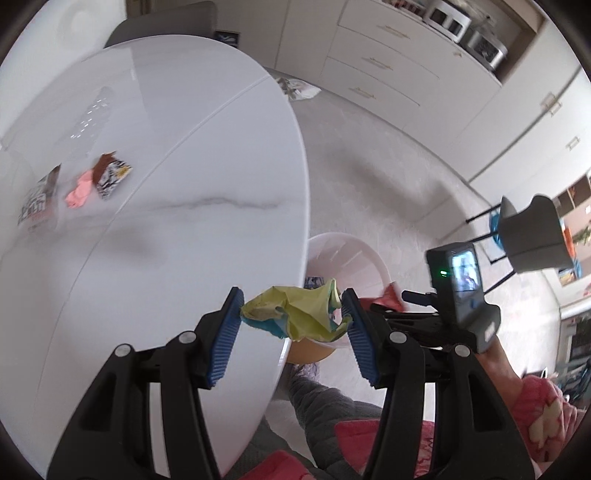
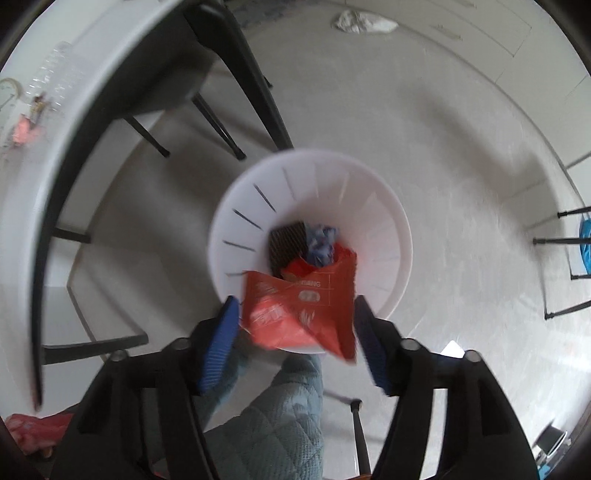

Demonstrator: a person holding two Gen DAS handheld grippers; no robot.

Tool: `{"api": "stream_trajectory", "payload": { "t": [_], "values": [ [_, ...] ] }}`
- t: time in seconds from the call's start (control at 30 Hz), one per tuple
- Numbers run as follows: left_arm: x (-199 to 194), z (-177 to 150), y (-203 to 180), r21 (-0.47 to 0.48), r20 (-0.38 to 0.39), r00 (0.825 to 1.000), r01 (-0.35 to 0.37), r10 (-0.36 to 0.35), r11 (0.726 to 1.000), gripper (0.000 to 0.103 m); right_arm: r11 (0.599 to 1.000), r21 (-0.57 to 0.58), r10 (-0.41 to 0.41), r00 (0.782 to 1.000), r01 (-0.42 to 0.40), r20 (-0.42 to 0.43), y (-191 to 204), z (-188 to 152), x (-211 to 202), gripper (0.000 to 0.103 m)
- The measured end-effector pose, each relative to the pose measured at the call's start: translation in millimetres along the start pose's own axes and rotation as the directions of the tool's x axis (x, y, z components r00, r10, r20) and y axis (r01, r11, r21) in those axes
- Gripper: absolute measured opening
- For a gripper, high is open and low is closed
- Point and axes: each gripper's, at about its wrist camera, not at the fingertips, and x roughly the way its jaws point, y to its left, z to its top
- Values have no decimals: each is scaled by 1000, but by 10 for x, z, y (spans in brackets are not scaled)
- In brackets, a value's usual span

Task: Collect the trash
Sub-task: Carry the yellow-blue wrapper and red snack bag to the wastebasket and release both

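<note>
My left gripper [image 1: 293,300] is shut on a crumpled yellow-green and blue wrapper [image 1: 306,310], held over the edge of the white table [image 1: 192,147]. A pink crumple [image 1: 79,190], a brown and black-white wrapper [image 1: 110,175] and another printed pack [image 1: 37,206] lie far left on the table. Below stands a white bin [image 1: 354,258]. In the right wrist view my right gripper [image 2: 295,304] points straight down over the bin [image 2: 369,206]. A red wrapper [image 2: 299,310] hangs blurred between its wide jaws, loose rather than squeezed. A dark wrapper [image 2: 286,240] and blue crumpled paper [image 2: 321,243] lie inside the bin.
Black table legs [image 2: 240,66] stand left of the bin. A grey chair [image 1: 532,236] is at the right, with white drawers [image 1: 388,62] behind. A crumpled bag [image 2: 364,20] lies on the floor. A person's quilted grey leg [image 2: 273,417] is beside the bin.
</note>
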Motion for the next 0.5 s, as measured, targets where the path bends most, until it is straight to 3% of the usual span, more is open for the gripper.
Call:
{"api": "stream_trajectory", "payload": {
  "t": [0.13, 0.5],
  "values": [
    [144, 32, -204, 39, -28, 1000, -2, 3, 999, 54, 999, 40, -26, 999, 25, 34, -203, -37, -85, 99],
    [836, 161, -876, 114, -155, 985, 90, -71, 989, 54, 994, 105, -49, 990, 35, 132, -737, -236, -731, 100]
  ]
}}
